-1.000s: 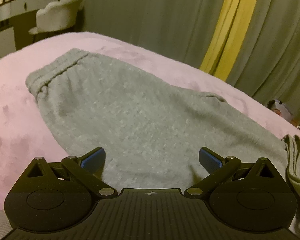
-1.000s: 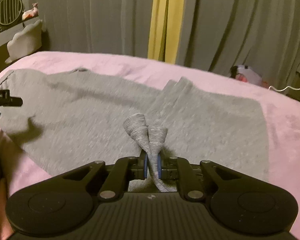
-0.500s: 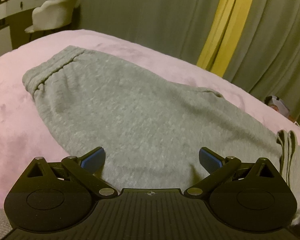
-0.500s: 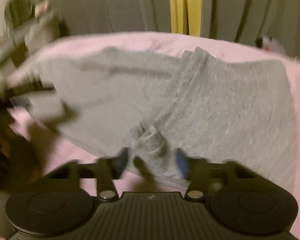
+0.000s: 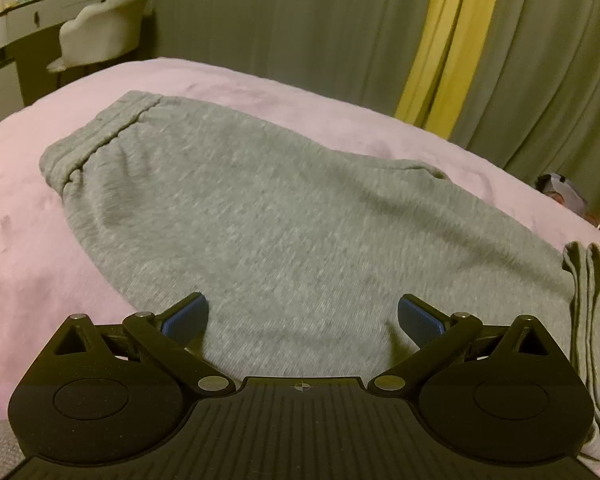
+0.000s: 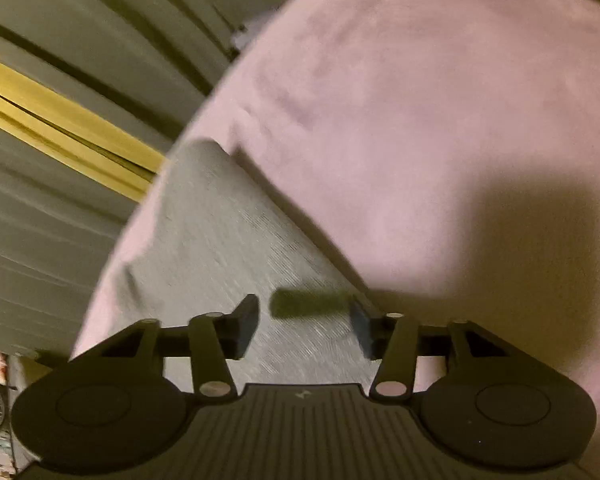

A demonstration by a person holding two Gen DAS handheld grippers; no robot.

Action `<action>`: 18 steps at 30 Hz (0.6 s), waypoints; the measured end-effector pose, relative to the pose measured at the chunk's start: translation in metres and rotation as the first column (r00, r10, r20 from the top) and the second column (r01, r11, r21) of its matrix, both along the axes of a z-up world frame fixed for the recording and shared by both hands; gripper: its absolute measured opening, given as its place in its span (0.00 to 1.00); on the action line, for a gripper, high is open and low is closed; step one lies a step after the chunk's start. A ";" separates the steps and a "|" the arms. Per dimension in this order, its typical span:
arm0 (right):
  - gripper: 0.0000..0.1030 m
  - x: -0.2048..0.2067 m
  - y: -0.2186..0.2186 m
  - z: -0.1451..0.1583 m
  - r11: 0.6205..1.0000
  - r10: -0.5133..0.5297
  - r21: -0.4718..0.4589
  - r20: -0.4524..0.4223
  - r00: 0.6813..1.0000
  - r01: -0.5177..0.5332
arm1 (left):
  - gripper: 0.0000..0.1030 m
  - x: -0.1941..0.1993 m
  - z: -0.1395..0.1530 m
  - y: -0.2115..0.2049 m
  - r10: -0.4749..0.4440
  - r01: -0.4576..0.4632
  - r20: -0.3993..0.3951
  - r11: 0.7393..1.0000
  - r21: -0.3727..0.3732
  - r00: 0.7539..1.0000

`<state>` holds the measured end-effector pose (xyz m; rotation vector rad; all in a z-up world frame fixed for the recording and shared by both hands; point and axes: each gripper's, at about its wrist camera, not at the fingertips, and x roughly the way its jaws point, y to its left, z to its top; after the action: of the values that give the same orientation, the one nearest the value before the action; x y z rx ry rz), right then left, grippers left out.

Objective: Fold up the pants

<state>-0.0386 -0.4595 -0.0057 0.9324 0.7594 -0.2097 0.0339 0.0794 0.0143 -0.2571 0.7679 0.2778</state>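
Lying flat on the pink bed point(image 5: 32, 248), grey pants point(image 5: 284, 220) spread ahead of left claw point(image 5: 302, 318), jaws apart, empty. Right claw point(image 6: 304, 328) likewise apart over a leg; risk: loose cuffs point(image 5: 584, 280) unfolding if snagged.

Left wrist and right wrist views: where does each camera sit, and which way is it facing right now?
Left wrist: rides the left tool, level, looking across the grey pants on the pink bed toward the curtains; its open fingers show.
Right wrist: rides the right tool, rolled sideways and blurred, over a pants edge and bare bed; open fingers show.
Shared: pants, bed, curtains with the yellow strip.
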 end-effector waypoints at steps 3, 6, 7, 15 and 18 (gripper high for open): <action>0.70 -0.003 0.009 0.006 0.991 0.106 0.064 0.144 0.984 -0.116 | 1.00 0.002 -0.001 -0.003 -0.010 0.010 -0.008 1.000 0.018 1.000; 0.85 0.005 0.012 -0.006 0.969 0.185 0.155 0.064 0.981 -0.193 | 1.00 0.004 -0.001 -0.009 -0.032 0.033 -0.015 0.999 0.038 0.999; 0.85 0.009 0.013 -0.010 0.969 0.200 0.152 -0.001 0.980 -0.197 | 1.00 0.004 -0.001 -0.012 -0.042 0.042 -0.015 0.998 0.048 0.999; 0.94 0.002 0.020 0.004 0.982 0.154 -0.083 -0.160 0.975 -0.168 | 1.00 -0.004 0.015 -0.050 -0.264 0.262 0.036 0.964 0.041 0.964; 0.95 -0.005 0.017 0.014 0.968 0.100 -0.213 -0.169 0.980 -0.136 | 1.00 0.005 0.020 -0.078 -0.374 0.375 0.027 0.926 -0.036 0.927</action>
<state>-0.0433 -0.4426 0.0079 0.6597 0.9148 -0.2602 0.0390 0.0017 0.0346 -0.1456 0.7875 -0.1033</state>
